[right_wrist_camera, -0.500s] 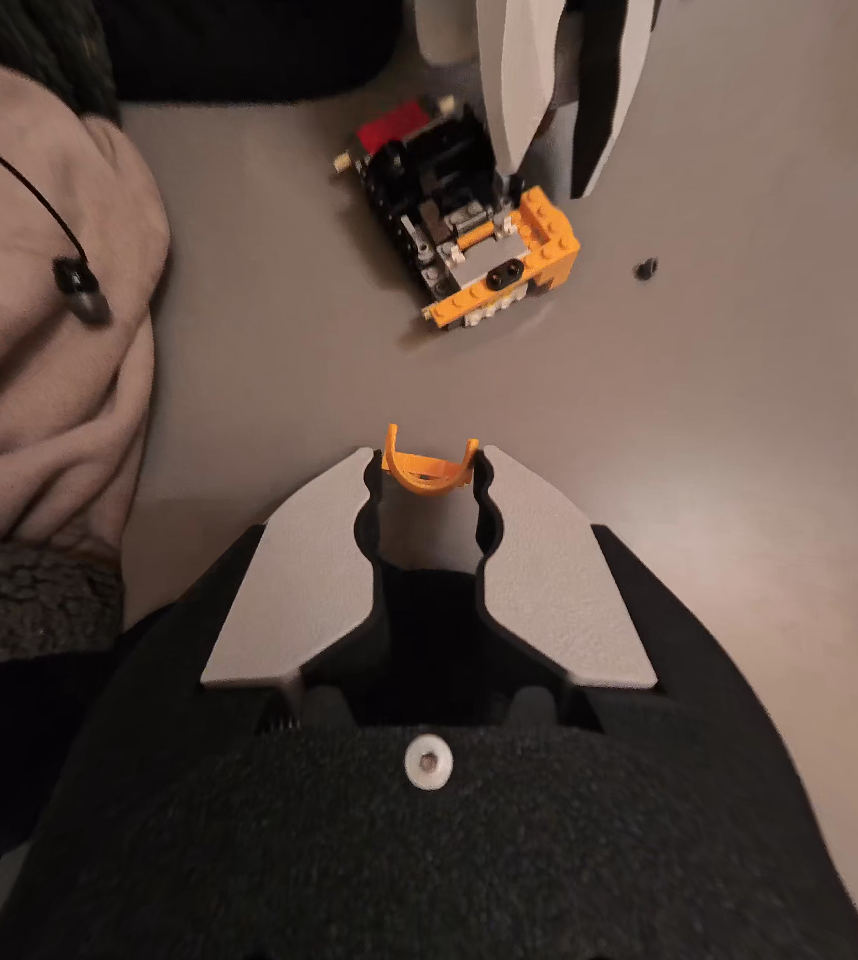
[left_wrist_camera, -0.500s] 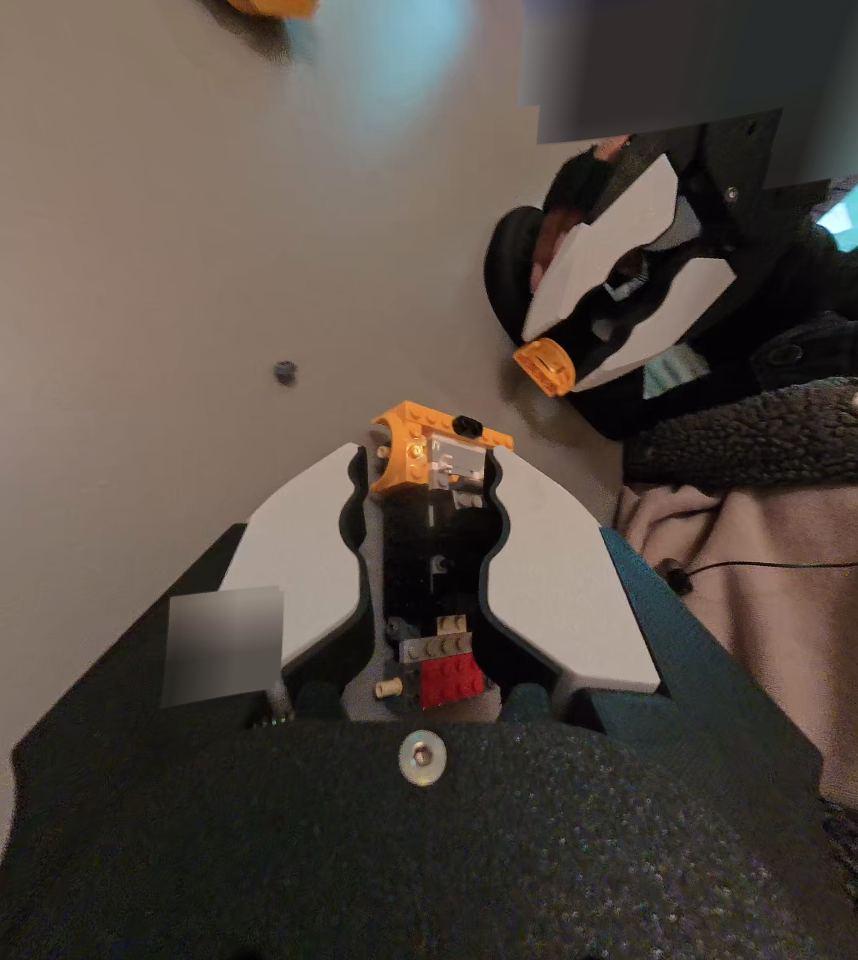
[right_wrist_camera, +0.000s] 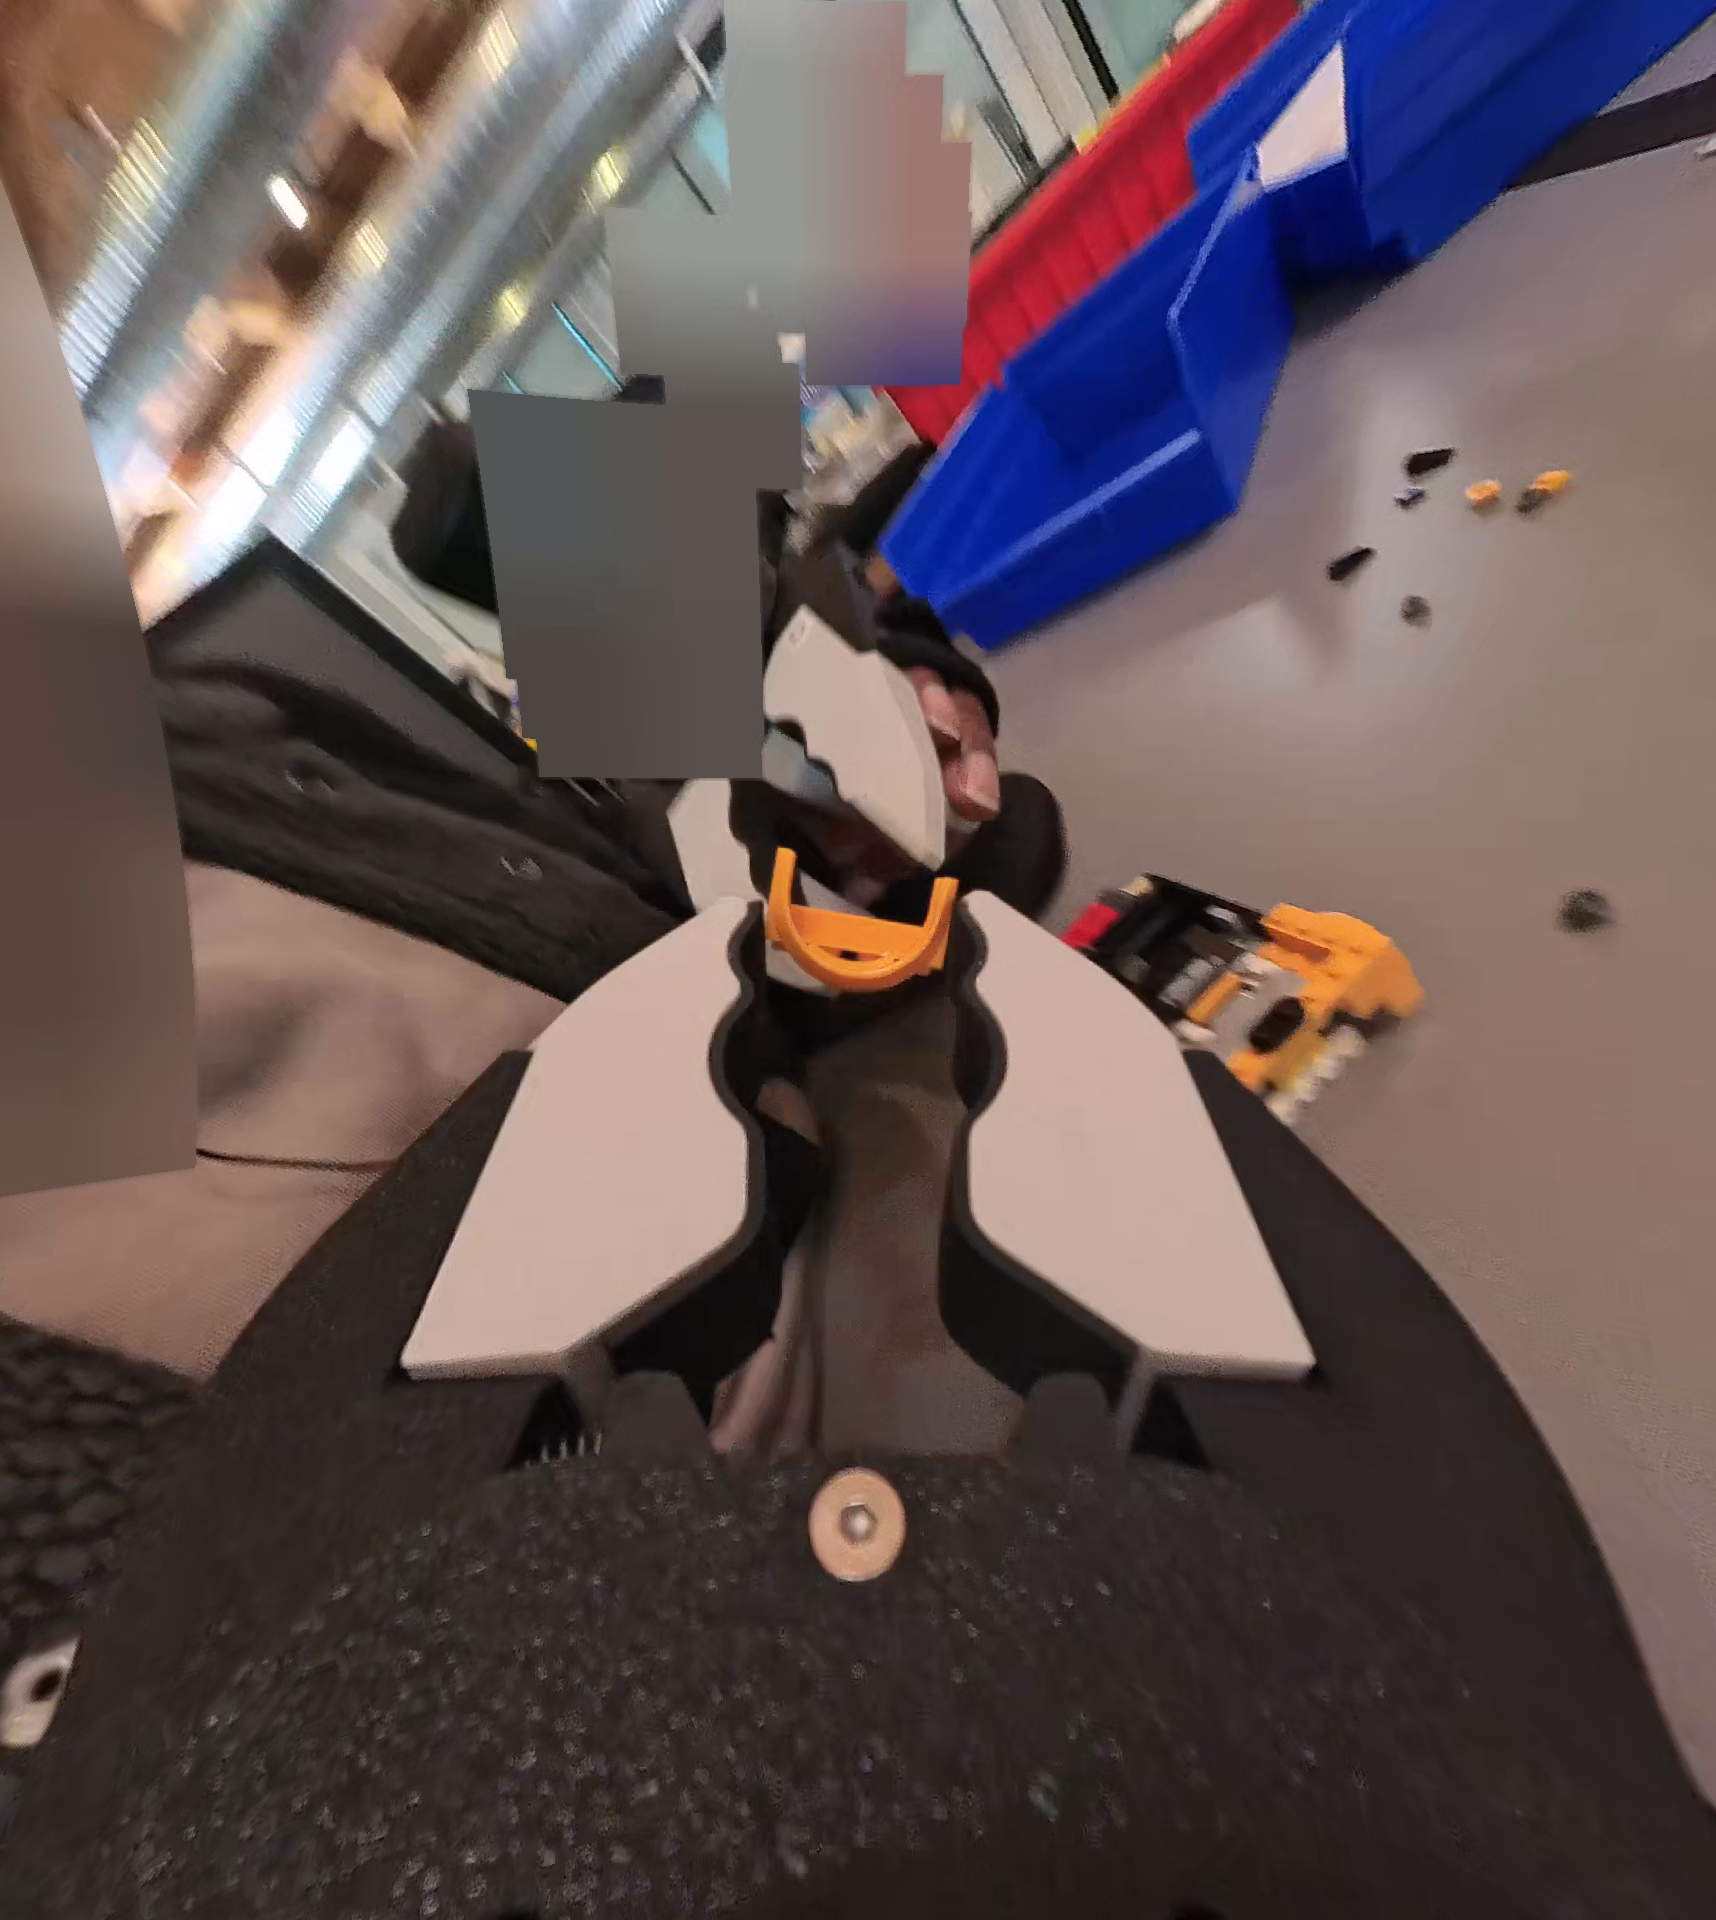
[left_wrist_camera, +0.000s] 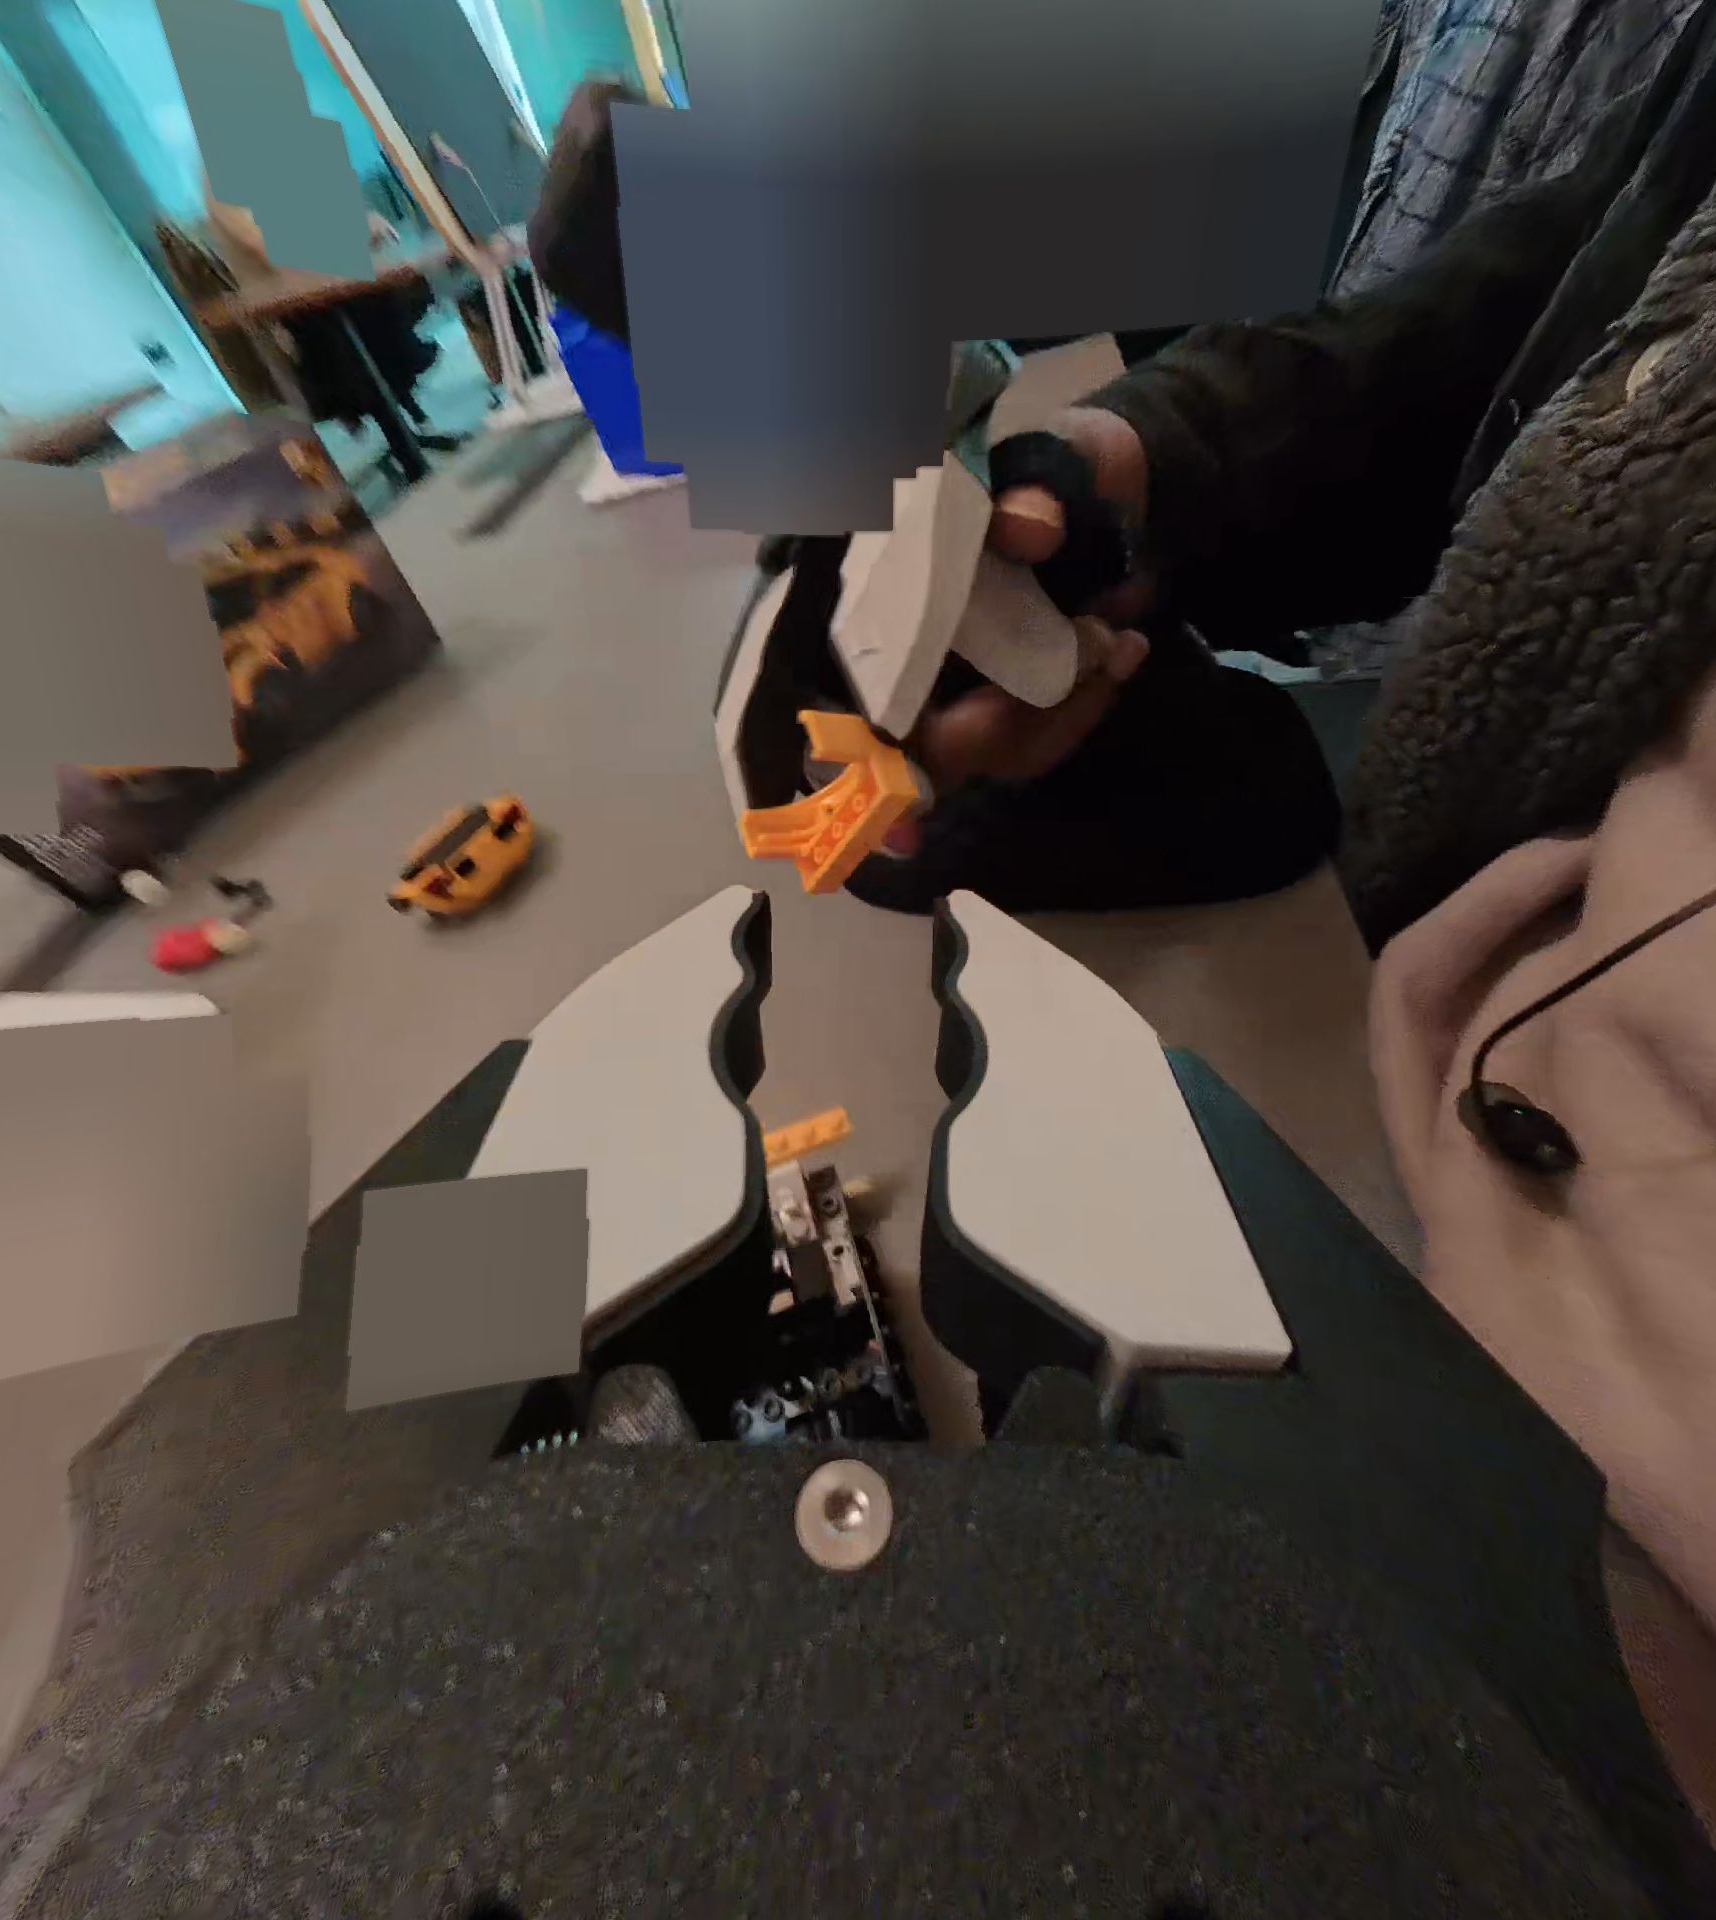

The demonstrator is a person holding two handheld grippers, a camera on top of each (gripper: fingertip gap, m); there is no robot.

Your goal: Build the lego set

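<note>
My right gripper (right_wrist_camera: 859,914) is shut on an orange curved arch piece (right_wrist_camera: 854,940), held by its two ends at the fingertips, in the air. In the left wrist view that gripper (left_wrist_camera: 833,727) and the arch piece (left_wrist_camera: 828,800) hang just past my left fingertips. My left gripper (left_wrist_camera: 849,904) is open and empty above the table. The black, grey and orange lego build (right_wrist_camera: 1249,987) lies on the grey table (right_wrist_camera: 1508,1195), right of both grippers. Part of the lego build (left_wrist_camera: 823,1236) shows below, between my left fingers.
A small orange lego car (left_wrist_camera: 464,852), a red piece (left_wrist_camera: 194,945) and a picture box (left_wrist_camera: 303,592) lie at the left. Blue bins (right_wrist_camera: 1145,436) and a red bin (right_wrist_camera: 1072,208) stand at the back. Loose small pieces (right_wrist_camera: 1456,499) are scattered nearby. A person's beige garment (left_wrist_camera: 1612,1195) is close on the right. My two grippers' fingertips are within a few centimetres of each other.
My left gripper has let go of the build and lifted, tilting up. My right gripper has also risen with the arch piece; the two grippers now face each other closely.
</note>
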